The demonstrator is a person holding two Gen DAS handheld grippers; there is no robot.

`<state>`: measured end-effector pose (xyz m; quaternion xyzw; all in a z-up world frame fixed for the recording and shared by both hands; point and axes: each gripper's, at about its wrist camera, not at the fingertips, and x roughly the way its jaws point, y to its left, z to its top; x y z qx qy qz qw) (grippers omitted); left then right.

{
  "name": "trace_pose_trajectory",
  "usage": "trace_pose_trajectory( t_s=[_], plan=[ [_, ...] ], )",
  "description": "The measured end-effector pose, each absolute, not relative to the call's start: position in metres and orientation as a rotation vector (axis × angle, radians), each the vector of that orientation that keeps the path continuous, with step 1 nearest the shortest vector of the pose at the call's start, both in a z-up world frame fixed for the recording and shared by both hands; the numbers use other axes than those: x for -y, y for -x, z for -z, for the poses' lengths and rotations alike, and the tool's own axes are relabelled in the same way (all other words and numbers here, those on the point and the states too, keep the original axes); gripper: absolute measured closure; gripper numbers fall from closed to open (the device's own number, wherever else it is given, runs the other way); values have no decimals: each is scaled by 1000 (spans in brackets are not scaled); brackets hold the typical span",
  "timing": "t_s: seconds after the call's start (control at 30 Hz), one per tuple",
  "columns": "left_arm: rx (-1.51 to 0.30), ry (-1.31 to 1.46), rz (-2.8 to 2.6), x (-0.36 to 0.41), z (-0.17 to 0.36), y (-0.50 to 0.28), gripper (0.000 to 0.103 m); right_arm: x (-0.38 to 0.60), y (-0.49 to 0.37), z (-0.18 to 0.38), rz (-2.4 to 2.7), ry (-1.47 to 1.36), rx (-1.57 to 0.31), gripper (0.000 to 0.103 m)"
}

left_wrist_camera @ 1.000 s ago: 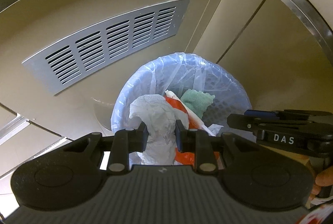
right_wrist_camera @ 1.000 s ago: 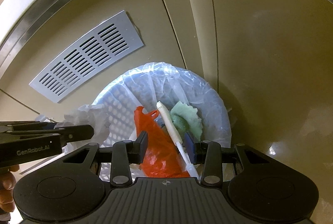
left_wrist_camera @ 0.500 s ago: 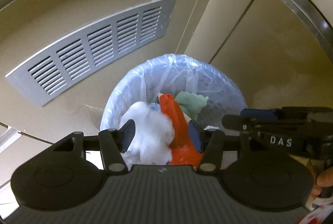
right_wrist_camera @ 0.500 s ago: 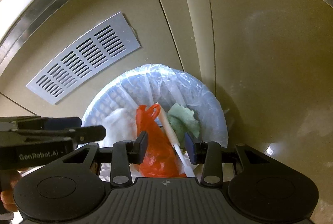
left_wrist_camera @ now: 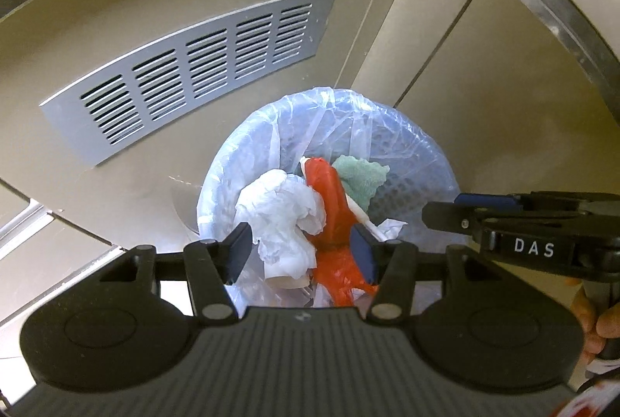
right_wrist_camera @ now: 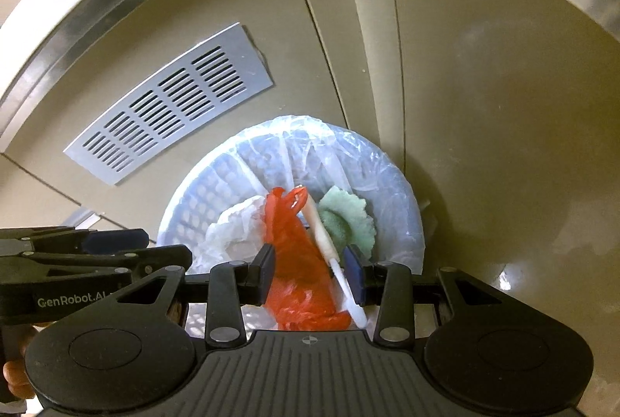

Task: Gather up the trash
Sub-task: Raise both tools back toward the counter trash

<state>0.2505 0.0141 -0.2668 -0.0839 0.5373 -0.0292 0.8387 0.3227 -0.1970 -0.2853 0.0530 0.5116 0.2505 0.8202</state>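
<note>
- The bin (left_wrist_camera: 407, 161), lined with a clear bag, stands on the floor against a beige cabinet with a grey vent grille (left_wrist_camera: 193, 68); both grippers hang above it, pointing steeply down into its mouth.
- The left gripper (left_wrist_camera: 300, 250) is released: its jaws have just been opening, and the crumpled white tissue (left_wrist_camera: 283, 215) shows in the gap between them but lower down, in the bin, with neither pad pressing on it.
- That tissue lies on the left side of the bin, resting against the red plastic bag (right_wrist_camera: 298, 262).
- The right gripper (right_wrist_camera: 310, 271) frames the red plastic bag and a white stick (right_wrist_camera: 329, 246) between its partly spread jaws. The bag appears to fill the gap and rise up through it, so I judge it is grasped, though contact at the pads is not plain.
- The relation the next move turns on: the bag and the stick lie straight below the right gripper, over the bin's middle, with the stick's long axis slanting from the far rim down towards the right pad. The right hand is the nearer one.
- A green cloth (right_wrist_camera: 348, 223) sits in the bin beside the stick, on the right.
- My judgement: letting go here should drop both inside the rim.
</note>
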Motion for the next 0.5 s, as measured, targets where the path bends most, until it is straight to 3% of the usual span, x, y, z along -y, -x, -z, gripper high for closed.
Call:
trace_pose_trajectory(
  t_s=[0.5],
  plan=[
    [-1023,219,-42,-15,176,-199,52,210,-292,216,-661,-124,-1051,62]
  ],
)
